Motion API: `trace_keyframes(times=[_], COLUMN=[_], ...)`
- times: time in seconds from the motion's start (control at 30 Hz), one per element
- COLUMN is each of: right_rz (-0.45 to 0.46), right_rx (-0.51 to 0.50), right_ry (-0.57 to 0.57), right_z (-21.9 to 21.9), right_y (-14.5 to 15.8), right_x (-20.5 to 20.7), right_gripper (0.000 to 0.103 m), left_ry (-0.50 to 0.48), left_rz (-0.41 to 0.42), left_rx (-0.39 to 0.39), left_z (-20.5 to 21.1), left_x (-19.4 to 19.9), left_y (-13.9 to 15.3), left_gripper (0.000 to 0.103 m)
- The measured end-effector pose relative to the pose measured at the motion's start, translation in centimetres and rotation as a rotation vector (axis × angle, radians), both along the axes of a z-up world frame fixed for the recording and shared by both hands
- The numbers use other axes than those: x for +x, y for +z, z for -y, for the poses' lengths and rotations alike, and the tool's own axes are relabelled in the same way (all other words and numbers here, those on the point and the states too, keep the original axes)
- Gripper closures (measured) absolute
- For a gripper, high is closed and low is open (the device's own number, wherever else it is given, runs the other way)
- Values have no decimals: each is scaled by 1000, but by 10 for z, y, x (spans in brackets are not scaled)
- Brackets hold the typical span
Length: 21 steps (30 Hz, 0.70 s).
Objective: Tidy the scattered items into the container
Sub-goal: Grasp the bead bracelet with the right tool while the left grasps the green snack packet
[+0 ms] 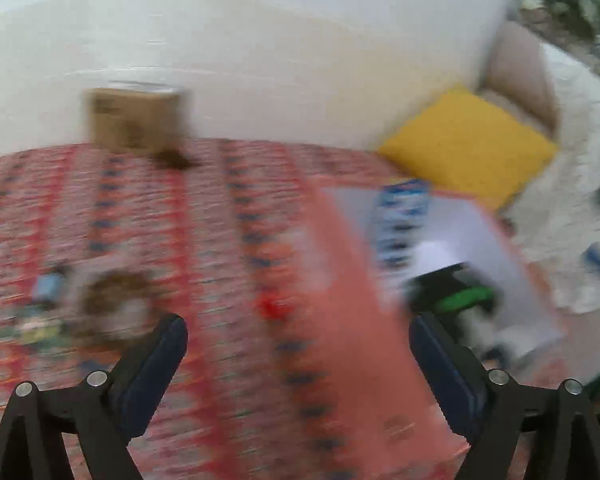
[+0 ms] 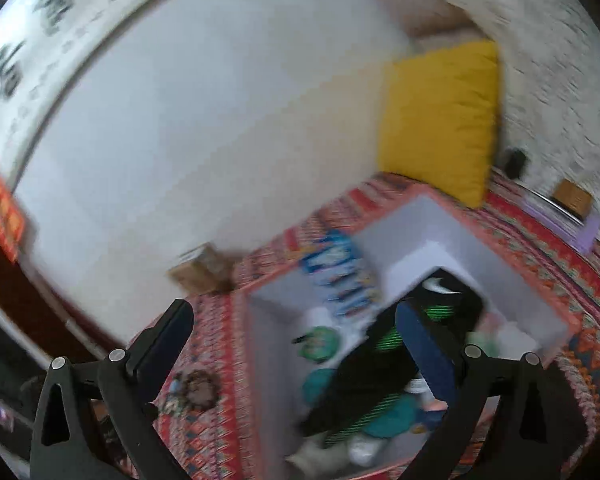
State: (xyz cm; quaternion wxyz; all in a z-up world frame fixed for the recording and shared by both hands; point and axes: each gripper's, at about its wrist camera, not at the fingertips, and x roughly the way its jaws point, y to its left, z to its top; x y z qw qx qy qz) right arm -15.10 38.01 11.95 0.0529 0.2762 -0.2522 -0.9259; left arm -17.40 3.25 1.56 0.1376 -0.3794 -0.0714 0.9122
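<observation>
Both the left claw [image 1: 298, 354] and right claw [image 2: 294, 344] gape apart, empty; the orange container [image 2: 556, 312] sits just ahead of the right claw.

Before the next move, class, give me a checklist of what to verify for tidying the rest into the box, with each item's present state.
1. Left claw open and holding nothing: ok.
2. Right claw open and holding nothing: ok.
3. Box open on top, on the rug: ok.
4. Room left in the box: cannot tell, already crowded.
5. Items outside: not ok, a small pile lies on the rug.
6. Sharp view for aiming: not ok, both views blurred.
</observation>
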Motion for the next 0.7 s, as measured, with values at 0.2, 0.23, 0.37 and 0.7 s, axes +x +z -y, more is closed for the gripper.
trace_keyframes(times=[0.2,0.23,0.37,0.7], right_rz=[16,48,169,54], right_rx=[102,138,290,817], right_ry=[304,370,488,667], right_z=[149,180,261,381], right_y=[-22,-37,-100,-181], right_x=[-5,-8,-24,-83], right_gripper=[0,0,1,36], left_ry=[132,143,183,245], left_rz=[92,101,141,217], left_rx=[-68,-75,-60,-57], left_z=[112,123,151,166], left_x=[25,26,9,-78], left_y=[-62,-72,-103,-143], left_gripper=[10,10,10,11])
